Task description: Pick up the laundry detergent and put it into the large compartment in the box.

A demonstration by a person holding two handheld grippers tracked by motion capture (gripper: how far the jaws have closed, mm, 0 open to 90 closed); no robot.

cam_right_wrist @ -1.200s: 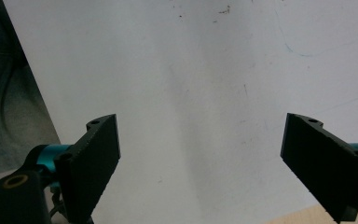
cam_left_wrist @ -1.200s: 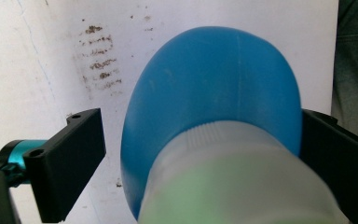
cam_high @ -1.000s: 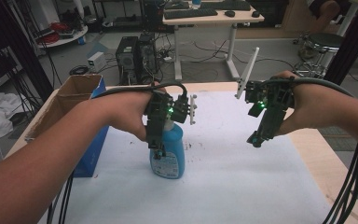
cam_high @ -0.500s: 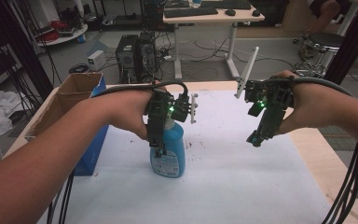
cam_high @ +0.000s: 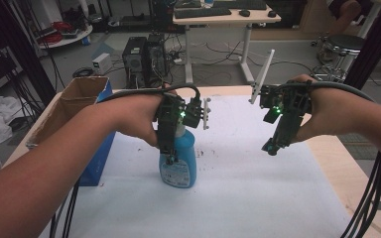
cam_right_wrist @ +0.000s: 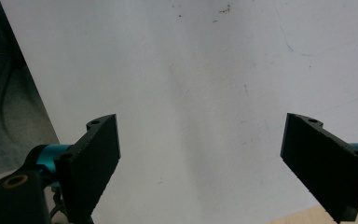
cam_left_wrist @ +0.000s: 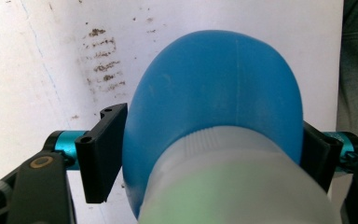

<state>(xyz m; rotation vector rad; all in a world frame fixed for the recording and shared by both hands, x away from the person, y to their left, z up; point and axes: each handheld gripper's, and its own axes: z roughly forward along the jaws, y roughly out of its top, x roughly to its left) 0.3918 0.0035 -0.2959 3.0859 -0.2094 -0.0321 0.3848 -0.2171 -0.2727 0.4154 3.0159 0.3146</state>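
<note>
Closing in on the blue spray bottle (cam_high: pixel 178 161) over the last moments, left gripper (cam_high: pixel 169 159) jaws now flat against both flanks of the blue body just below the pale neck, as seen in the left gripper view (cam_left_wrist: pixel 214 112); hands otherwise unmoved, bottle in the same spot. Grasp apparently just made, lift and whatever follows not yet begun, with the bottle upright on the white table cover (cam_high: pixel 258 198), left of centre near the cardboard box (cam_high: pixel 69 106). Long axis vertical, neck pointing up under the hand; right gripper (cam_high: pixel 273 148) hovering well apart to the right, jaws spread wide and empty.
</note>
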